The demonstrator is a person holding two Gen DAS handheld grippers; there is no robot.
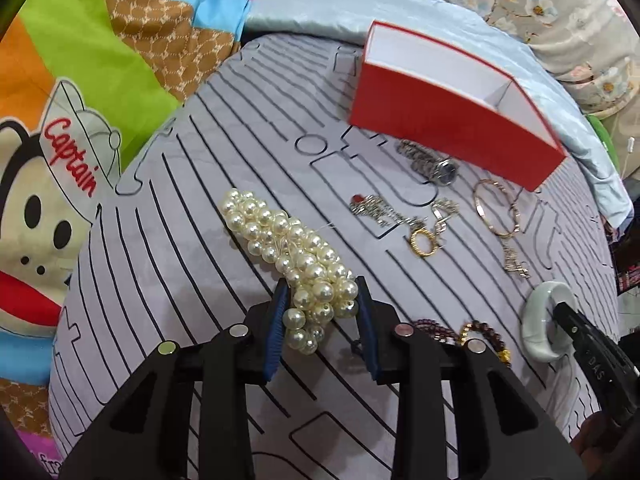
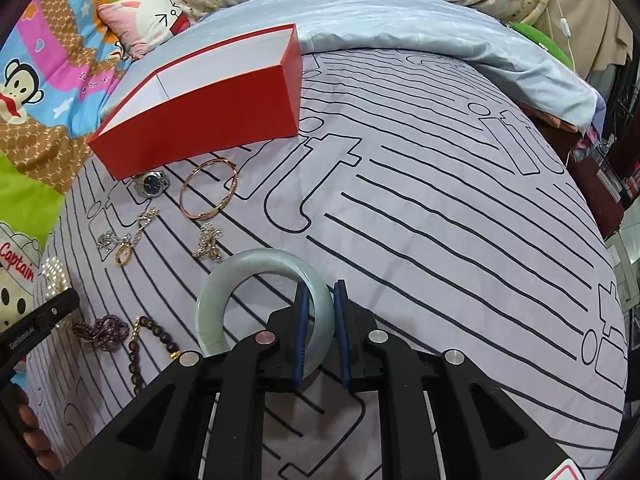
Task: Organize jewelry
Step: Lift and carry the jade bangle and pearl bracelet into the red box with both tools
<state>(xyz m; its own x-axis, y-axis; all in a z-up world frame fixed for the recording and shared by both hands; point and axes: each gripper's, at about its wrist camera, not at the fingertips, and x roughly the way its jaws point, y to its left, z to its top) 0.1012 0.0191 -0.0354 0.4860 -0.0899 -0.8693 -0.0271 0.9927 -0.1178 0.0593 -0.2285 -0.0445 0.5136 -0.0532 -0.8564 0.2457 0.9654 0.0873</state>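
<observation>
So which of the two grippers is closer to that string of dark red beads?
Left. The dark red beads lie just right of the left gripper, whose jaws are around the pearls. The right gripper, clamping the pale bangle, sits farther off beyond them.

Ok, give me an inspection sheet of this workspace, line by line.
Surface: grey sheet with black line print spread on a bed.
Job's things: red box, open; pearl strand; jade bangle; watch; rose-gold bangle; chains, gold ring, dark bead bracelets loose on the sheet.
Clutter: nothing seen.
Grippers: left gripper closed on the pearl strand; right gripper closed on the jade bangle's rim.
Cables: white cord with switch, off the bed.
Surroundings: cartoon bedding, blue quilt, floral fabric.
</observation>
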